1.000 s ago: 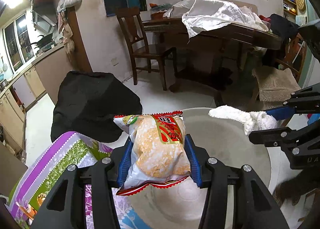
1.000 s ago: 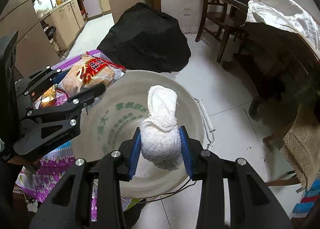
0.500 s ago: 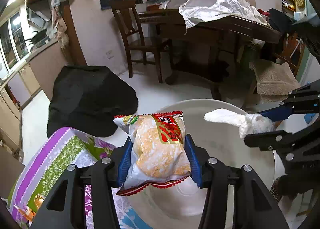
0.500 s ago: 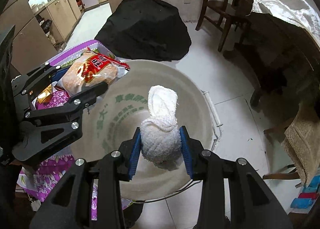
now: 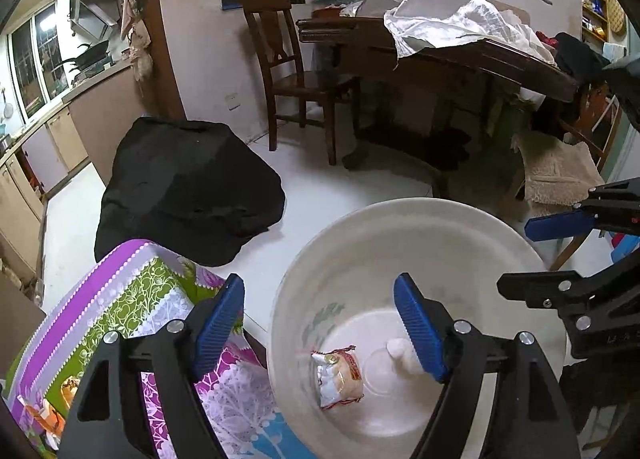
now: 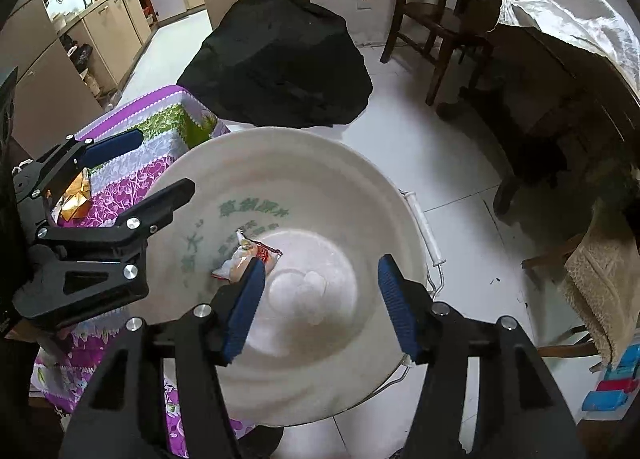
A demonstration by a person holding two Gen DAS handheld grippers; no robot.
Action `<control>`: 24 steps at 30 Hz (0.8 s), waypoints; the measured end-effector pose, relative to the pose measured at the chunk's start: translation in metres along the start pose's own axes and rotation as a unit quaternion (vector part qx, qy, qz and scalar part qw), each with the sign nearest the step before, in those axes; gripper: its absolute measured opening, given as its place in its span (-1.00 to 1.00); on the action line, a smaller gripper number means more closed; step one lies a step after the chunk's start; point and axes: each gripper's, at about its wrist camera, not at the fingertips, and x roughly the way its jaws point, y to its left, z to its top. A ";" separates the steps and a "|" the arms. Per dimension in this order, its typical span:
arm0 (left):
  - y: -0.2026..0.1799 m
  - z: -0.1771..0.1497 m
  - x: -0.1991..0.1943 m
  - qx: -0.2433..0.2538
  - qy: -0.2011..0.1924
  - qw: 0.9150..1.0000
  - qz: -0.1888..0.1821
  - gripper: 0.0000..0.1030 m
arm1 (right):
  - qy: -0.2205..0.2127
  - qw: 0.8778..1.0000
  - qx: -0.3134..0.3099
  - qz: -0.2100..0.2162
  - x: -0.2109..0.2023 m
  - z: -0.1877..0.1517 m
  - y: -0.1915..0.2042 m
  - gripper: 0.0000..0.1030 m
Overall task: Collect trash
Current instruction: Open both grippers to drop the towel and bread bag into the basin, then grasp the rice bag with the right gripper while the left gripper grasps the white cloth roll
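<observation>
Snack packet (image 5: 340,374), red-and-white wrapper, lies on the bottom of the white bucket (image 5: 460,227), toward the left side of the floor of it. White cloth wad (image 6: 298,287) lies just beside it near the bucket's centre; in the left wrist view only part of the wad shows behind a blue pad. Left gripper (image 5: 320,321) hangs over the bucket's left rim, jaws spread wide, nothing between them. Right gripper (image 6: 320,301) hangs over the bucket's middle, jaws spread wide, holding nothing. Bucket has green printed characters on the inner wall and a wire handle at its right rim. Flowered purple-green tablecloth (image 6: 160,127) covers the table touching the bucket's left rim; an orange wrapper (image 6: 76,199) lies on it near the table edge. Black bag (image 5: 188,183) sits on the floor beyond the bucket, wooden chair (image 5: 292,71) behind.
</observation>
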 end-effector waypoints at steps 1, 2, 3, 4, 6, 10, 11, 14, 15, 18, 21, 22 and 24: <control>0.000 -0.001 -0.001 0.000 0.000 1.000 0.000 0.50 | 0.001 1.000 -0.001 -0.001 0.001 0.000 0.001 0.09; 0.000 -0.001 -0.001 0.001 -0.001 1.000 0.002 0.50 | 0.002 1.000 -0.002 -0.003 0.002 0.000 0.001 0.09; -0.001 -0.002 -0.002 0.001 -0.002 1.000 0.003 0.50 | 0.002 1.000 -0.004 -0.005 0.002 0.000 0.002 0.09; -0.001 -0.002 -0.003 0.001 -0.004 1.000 0.003 0.50 | 0.002 1.000 -0.005 -0.005 0.003 -0.001 0.003 0.09; 0.000 -0.002 -0.006 0.000 -0.007 1.000 0.005 0.50 | 0.001 1.000 -0.007 -0.006 0.004 -0.002 0.004 0.09; 0.002 -0.004 -0.020 -0.011 -0.024 1.000 0.014 0.50 | -0.016 0.999 -0.016 -0.028 0.001 -0.007 0.008 0.09; 0.004 -0.006 -0.026 -0.015 -0.032 0.999 0.017 0.50 | -0.032 0.999 -0.017 -0.034 -0.004 -0.010 0.010 0.09; 0.012 -0.017 -0.055 -0.020 -0.066 0.997 0.043 0.50 | -0.103 0.994 -0.023 -0.035 -0.025 -0.022 0.020 0.10; 0.014 -0.021 -0.064 -0.019 -0.076 0.996 0.053 0.50 | -0.134 0.990 -0.026 -0.036 -0.034 -0.029 0.025 0.12; 0.031 -0.046 -0.108 -0.020 -0.117 0.988 0.101 0.50 | -0.232 0.971 -0.041 -0.044 -0.058 -0.058 0.046 0.23; 0.054 -0.076 -0.151 -0.039 -0.147 0.979 0.133 0.52 | -0.317 0.946 -0.054 -0.045 -0.072 -0.091 0.071 0.37; 0.066 -0.090 -0.169 -0.051 -0.156 0.975 0.149 0.53 | -0.334 0.940 -0.056 -0.041 -0.074 -0.100 0.077 0.38; 0.091 -0.117 -0.200 -0.075 -0.166 0.967 0.179 0.54 | -0.364 0.929 -0.062 -0.031 -0.076 -0.118 0.094 0.46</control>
